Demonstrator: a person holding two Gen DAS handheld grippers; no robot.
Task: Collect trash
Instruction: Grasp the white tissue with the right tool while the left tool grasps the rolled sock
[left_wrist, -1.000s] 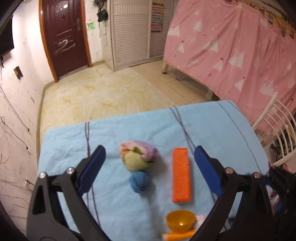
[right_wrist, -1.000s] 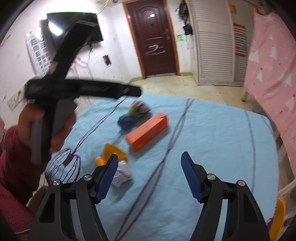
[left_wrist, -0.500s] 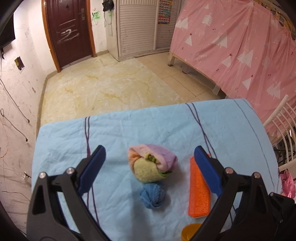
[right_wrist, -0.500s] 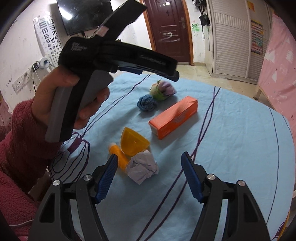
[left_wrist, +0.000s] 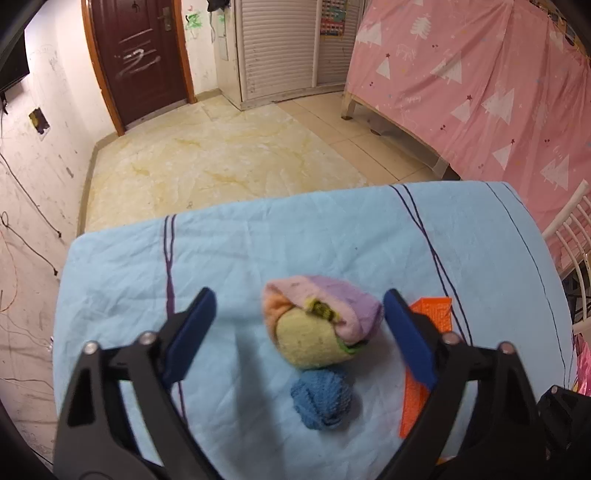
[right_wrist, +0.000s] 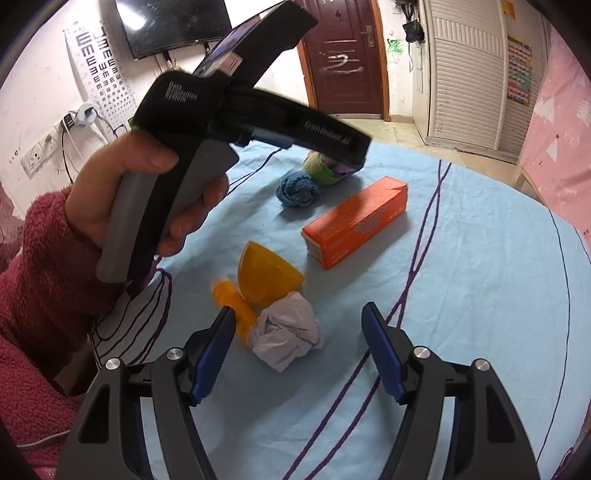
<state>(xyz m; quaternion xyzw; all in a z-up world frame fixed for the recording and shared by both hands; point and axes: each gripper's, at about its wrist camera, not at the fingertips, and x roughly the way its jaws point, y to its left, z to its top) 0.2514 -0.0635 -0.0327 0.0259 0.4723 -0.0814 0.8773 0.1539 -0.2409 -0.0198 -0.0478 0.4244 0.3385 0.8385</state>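
Note:
A crumpled white paper wad (right_wrist: 286, 336) lies on the light blue cloth just ahead of my right gripper (right_wrist: 299, 312), which is open, with the wad low in the gap and untouched. Beside the wad are a yellow plastic bowl (right_wrist: 266, 277) and an orange tube (right_wrist: 232, 302). An orange box (right_wrist: 354, 221) lies further off. My left gripper (left_wrist: 299, 299) hangs over a pastel sock ball (left_wrist: 317, 325); its jaws are closing with the ball between them, the left pad clearly apart from it. A blue sock ball (left_wrist: 321, 398) sits nearer the camera.
A hand in a red fleece sleeve (right_wrist: 147, 184) holds the left tool across the right wrist view. The table cloth (left_wrist: 258, 240) ends at a far edge above tiled floor. A white chair (left_wrist: 569, 221) and a pink curtain (left_wrist: 480, 92) stand to the right.
My left gripper has sunk toward the pastel sock ball, and its jaws have narrowed around it. My right gripper has moved up to the paper wad, which now sits between its fingers.

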